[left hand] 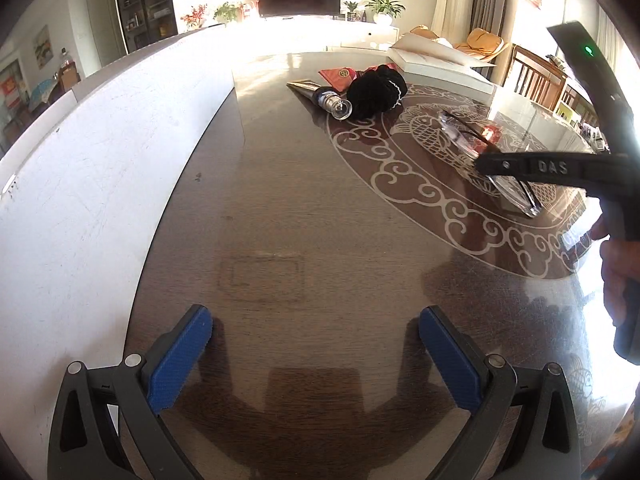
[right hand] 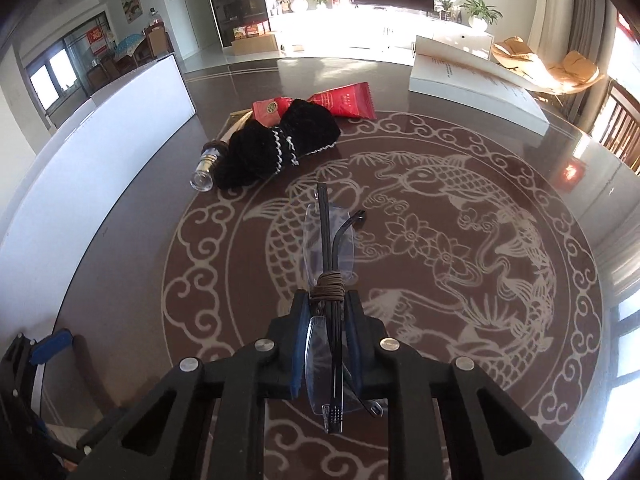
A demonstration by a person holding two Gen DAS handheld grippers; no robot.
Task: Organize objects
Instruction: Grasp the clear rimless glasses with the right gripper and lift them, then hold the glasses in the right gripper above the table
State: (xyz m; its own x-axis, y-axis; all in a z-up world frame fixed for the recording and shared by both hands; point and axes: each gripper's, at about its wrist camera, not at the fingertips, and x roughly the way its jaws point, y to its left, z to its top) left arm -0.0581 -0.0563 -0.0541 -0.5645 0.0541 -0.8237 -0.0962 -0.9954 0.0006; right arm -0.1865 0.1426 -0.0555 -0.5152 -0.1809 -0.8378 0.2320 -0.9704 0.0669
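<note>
My right gripper is shut on a pair of folded rimless glasses with dark temples and a brown cord wound round them. The lenses stick out past the pads above the fish-patterned table. In the left wrist view the same glasses hang from the right gripper at the right. My left gripper stands open just above bare dark table, nothing between its blue pads. A black knitted pouch, a tube with a clear cap and red packets lie at the far side.
A white board runs along the table's left edge. A thick open book lies at the far right of the table. Wooden chairs stand beyond the right edge. A person's hand grips the right tool's handle.
</note>
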